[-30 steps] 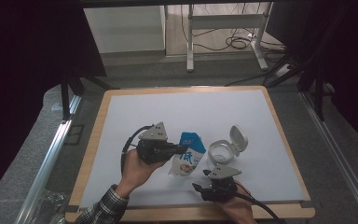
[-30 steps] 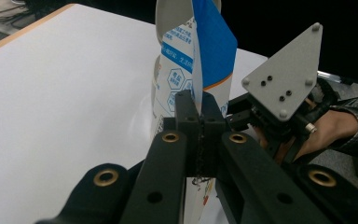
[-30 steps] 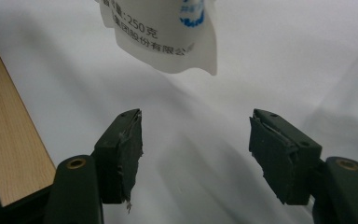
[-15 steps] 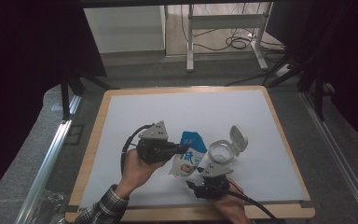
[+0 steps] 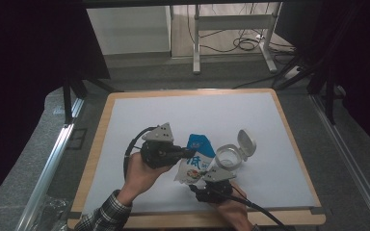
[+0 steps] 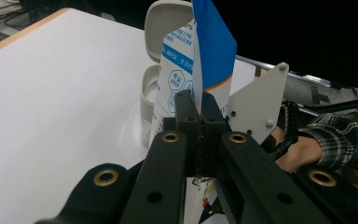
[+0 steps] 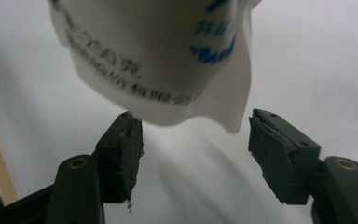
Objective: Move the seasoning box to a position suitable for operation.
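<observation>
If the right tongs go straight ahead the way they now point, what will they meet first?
Most likely the lower edge of the white and blue pouch. It hangs just ahead of the open right tongs, near the left pad. The left tongs hold it. Depth is unclear.

Left gripper (image 5: 189,153) fingers pressed together; right gripper (image 7: 193,154) fingers spread apart
</observation>
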{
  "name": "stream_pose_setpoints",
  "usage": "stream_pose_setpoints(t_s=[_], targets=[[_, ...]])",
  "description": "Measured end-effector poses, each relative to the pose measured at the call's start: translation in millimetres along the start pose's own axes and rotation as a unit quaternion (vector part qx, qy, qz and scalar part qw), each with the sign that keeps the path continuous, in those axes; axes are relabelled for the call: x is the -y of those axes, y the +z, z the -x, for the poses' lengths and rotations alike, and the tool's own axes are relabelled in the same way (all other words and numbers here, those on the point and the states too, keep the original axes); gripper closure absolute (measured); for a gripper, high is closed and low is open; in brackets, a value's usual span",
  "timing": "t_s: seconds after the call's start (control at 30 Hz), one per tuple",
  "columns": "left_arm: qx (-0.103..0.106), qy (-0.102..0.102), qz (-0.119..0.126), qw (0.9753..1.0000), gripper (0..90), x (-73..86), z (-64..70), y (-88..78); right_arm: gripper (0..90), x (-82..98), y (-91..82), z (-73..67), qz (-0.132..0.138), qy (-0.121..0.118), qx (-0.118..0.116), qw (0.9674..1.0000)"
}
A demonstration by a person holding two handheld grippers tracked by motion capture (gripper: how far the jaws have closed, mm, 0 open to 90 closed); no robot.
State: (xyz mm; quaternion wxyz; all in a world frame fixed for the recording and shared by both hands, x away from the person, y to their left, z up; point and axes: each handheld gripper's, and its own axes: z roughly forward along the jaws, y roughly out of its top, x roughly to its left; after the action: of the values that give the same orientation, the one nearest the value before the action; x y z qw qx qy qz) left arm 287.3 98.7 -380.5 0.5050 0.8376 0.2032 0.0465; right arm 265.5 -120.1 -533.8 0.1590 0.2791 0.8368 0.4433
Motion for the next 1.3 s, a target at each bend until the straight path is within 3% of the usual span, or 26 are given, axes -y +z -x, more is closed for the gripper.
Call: stream_pose_setpoints(t_s=[0.47,0.7,1.0,1.3], targets=[[0.006,-0.015,-0.002,0.9999,90.0,-5.9,1.0,-1.7,37.3,-6.6,2.5,-5.3,0.03,-0.032,0.032,0.9985],[0.008,-0.026,-0.003,0.9996,90.0,-4.9,-1.3,3.2,42.9,-9.2,0.9,-7.9,0.05,-0.036,0.025,0.9978],[-0.003,-0.028,-0.008,0.9996,90.0,-4.4,-4.7,13.0,51.4,-7.3,1.3,-10.8,0.039,-0.044,0.017,0.9982],[-0.008,-0.022,-0.012,0.9997,90.0,-5.1,-7.6,21.0,52.2,-6.6,0.8,-10.5,0.026,-0.04,0.01,0.9988]])
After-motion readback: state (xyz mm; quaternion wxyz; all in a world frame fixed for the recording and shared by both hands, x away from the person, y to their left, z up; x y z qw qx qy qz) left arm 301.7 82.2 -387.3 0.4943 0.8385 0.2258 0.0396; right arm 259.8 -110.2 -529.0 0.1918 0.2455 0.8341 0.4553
